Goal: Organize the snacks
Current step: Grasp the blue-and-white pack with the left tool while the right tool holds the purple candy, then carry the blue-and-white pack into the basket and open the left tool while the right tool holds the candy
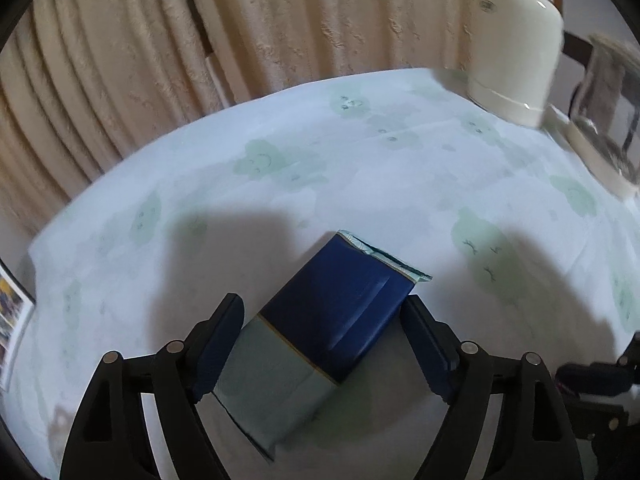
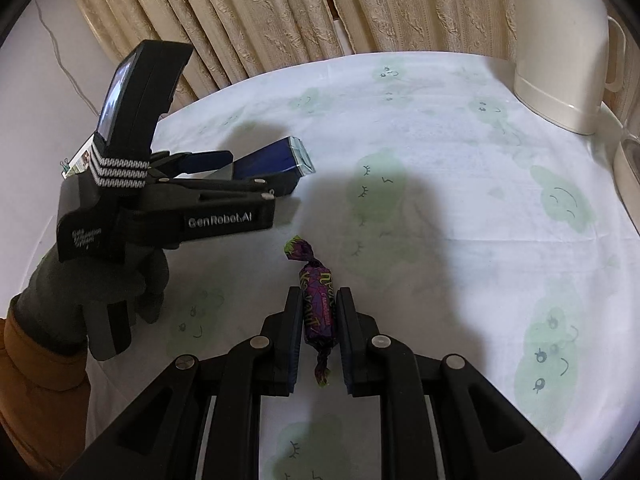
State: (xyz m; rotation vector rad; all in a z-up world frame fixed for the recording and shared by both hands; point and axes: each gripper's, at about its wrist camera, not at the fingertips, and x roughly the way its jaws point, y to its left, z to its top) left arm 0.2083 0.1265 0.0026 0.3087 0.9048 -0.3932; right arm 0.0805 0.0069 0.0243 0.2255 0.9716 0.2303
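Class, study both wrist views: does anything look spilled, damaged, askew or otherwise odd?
Nothing stands out. The blue packet sits intact between the left gripper fingers, the purple candy stays wrapped in the right gripper, and the kettle stands upright.

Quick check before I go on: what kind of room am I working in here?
Probably a home kitchen or dining spot: a table under a cloud-print tablecloth, a cream electric kettle at its far edge, and beige curtains behind.
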